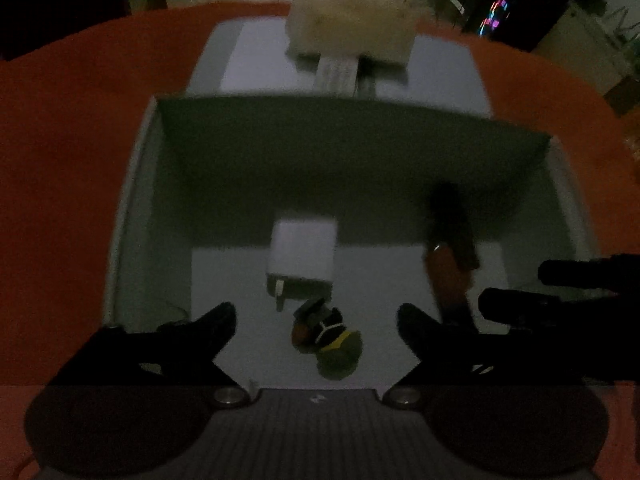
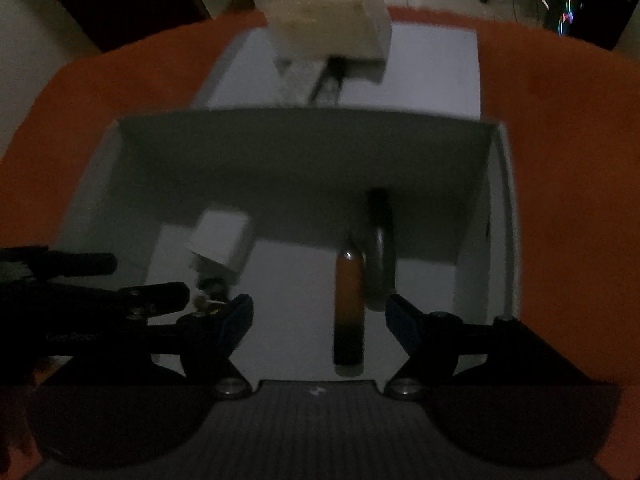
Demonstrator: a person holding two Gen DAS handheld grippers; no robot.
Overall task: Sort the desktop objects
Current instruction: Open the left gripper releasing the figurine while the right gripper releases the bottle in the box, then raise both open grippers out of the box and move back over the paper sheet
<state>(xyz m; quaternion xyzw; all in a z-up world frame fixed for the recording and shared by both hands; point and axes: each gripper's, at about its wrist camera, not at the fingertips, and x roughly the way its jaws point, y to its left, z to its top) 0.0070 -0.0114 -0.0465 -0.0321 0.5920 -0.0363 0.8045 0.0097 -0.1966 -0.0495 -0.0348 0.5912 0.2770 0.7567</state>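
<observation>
A white open box [image 1: 136, 184] stands on an orange tabletop [image 1: 60, 120] in dim light. Inside lie a white charger block [image 1: 302, 250], a small dark and yellow toy figure [image 1: 330, 338] and an orange-brown marker [image 1: 448, 276]. My left gripper [image 1: 316, 320] is open above the figure. In the right wrist view the box [image 2: 496, 216] holds the marker [image 2: 350, 304], a metal ring [image 2: 380, 264] beside it and the charger [image 2: 222, 242]. My right gripper [image 2: 319, 312] is open on either side of the marker's near end.
A beige blurred block [image 1: 352, 24] sits on the white lid [image 1: 256, 64] beyond the box; it also shows in the right wrist view [image 2: 328, 20]. Each gripper's black fingers show in the other's view [image 1: 560, 304] [image 2: 120, 296]. Dark room behind.
</observation>
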